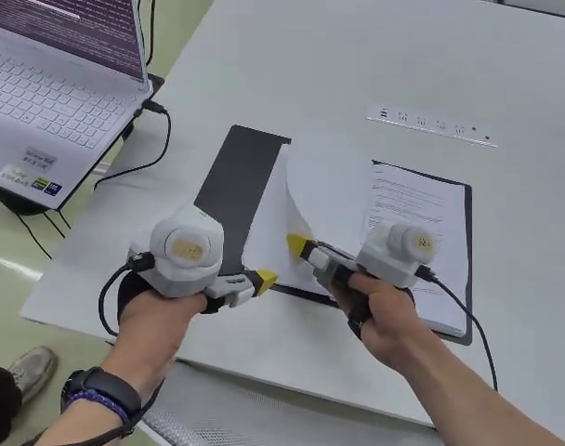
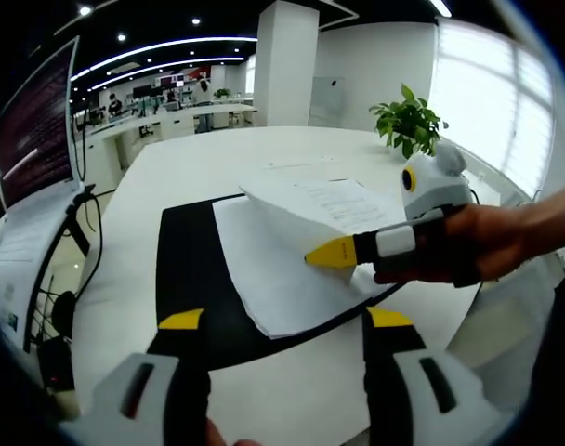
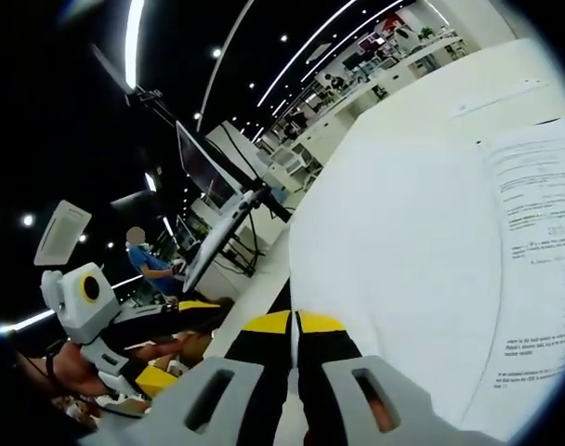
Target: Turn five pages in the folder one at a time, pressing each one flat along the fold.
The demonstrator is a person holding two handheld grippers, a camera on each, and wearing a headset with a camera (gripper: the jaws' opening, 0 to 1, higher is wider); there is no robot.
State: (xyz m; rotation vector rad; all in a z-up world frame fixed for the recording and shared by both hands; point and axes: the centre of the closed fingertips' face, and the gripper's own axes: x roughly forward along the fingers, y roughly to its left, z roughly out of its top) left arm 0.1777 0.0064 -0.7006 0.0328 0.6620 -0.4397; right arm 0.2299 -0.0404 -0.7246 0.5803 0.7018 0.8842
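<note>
White counter (image 1: 357,56) carries the open folder (image 1: 236,177), with a laptop (image 1: 59,84) at ten o'clock. The right gripper (image 1: 296,245) has its jaws pinched shut on the raised page (image 1: 329,186). The left gripper (image 1: 264,279) has its jaws apart and empty, the folder at their twelve o'clock. Best to carry the page over in a low arc, then press along the fold.

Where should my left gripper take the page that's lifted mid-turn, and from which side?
Probably grip the lifted page at its raised near edge, beside the right gripper, coming from the near side with the left gripper: that edge arches clear of the folder.
</note>
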